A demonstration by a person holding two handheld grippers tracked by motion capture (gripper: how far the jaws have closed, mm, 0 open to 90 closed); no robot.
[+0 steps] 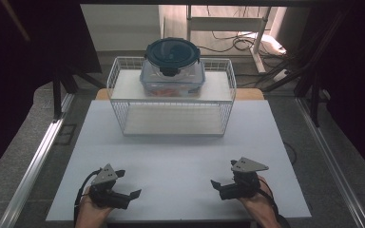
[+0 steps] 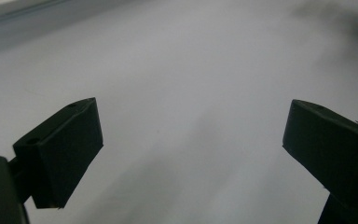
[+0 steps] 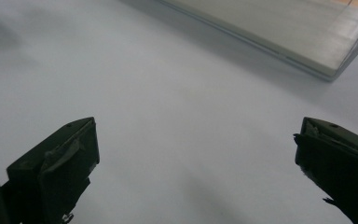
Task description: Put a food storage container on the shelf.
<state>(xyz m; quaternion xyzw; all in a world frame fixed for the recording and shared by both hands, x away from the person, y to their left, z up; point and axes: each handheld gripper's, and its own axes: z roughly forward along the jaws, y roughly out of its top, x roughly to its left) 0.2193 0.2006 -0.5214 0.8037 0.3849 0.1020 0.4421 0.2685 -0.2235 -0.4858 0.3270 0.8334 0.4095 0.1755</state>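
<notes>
The contents of the container (image 1: 173, 71) are hard to make out: through its clear wall only something orange-red shows near the bottom, and its kind cannot be told. The container has a dark round lid (image 1: 172, 51) with clips, and it stands on the upper shelf of a white wire rack (image 1: 119, 102) at the far side of the white surface (image 1: 180, 156). The lower shelf of the rack carries a pale board. In the right gripper view one corner of this rack is visible at the top edge, cut off by the frame, and the container itself is out of the frame there. The left gripper view is blurred toward the top right, where a dark shape cannot be identified.

The left tool (image 1: 128, 184) lies low over the near left part of the surface, held by a hand (image 1: 92, 209) that is partly cut off by the bottom edge. In its own view its two black jaws stand wide apart, released, with only the bare surface between them. The right tool (image 1: 223, 175) is at the near right part, held by the other hand (image 1: 259, 202). Its jaws are also spread wide and grasp nothing. Both tools are well apart from the rack and the container, and they point toward each other across the middle of the surface.
</notes>
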